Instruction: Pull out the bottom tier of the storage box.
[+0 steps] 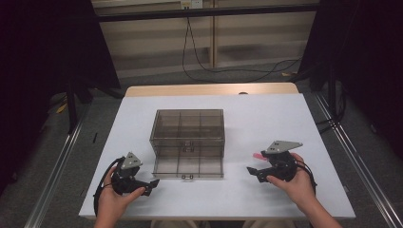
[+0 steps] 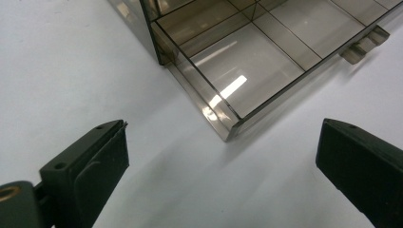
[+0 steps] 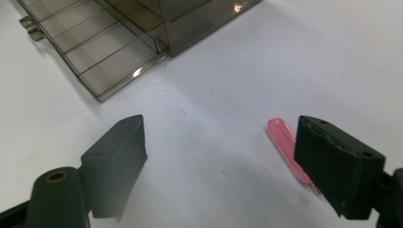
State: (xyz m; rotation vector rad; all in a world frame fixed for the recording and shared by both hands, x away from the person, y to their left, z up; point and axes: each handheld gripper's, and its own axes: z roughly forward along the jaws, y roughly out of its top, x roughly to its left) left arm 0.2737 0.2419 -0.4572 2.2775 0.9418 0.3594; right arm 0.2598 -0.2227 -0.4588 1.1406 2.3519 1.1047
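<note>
Smoked-plastic drawer box point(image 1: 189, 130) sits mid-table on the white table point(image 1: 266, 118); its lower drawer point(image 1: 188, 167) is pulled out toward the person, compartments bare as far as the gripper views show, presumably so something can be dropped in; handle tab point(image 2: 363, 45) at the drawer's front edge.

Left gripper point(image 1: 151, 184) rests low near the drawer's front left corner, jaws spread wide with nothing between them; it points at the corner point(image 2: 227, 128), likely parked where it can steady or push the drawer.

Right gripper point(image 1: 251, 170) is held off the drawer's right side, jaws apart, nothing clamped; the pink stick point(image 3: 285, 142), a small flat pink piece, lies on the table just beside its right jaw, partly hidden behind that jaw; in the high view its end shows point(image 1: 257, 155) just past the gripper body; whether it touches the pad I cannot tell.

Judgement: the stick is the piece to go into the open drawer; the wide jaws suit a fresh approach to it; lying flat, it may be awkward to pinch.
</note>
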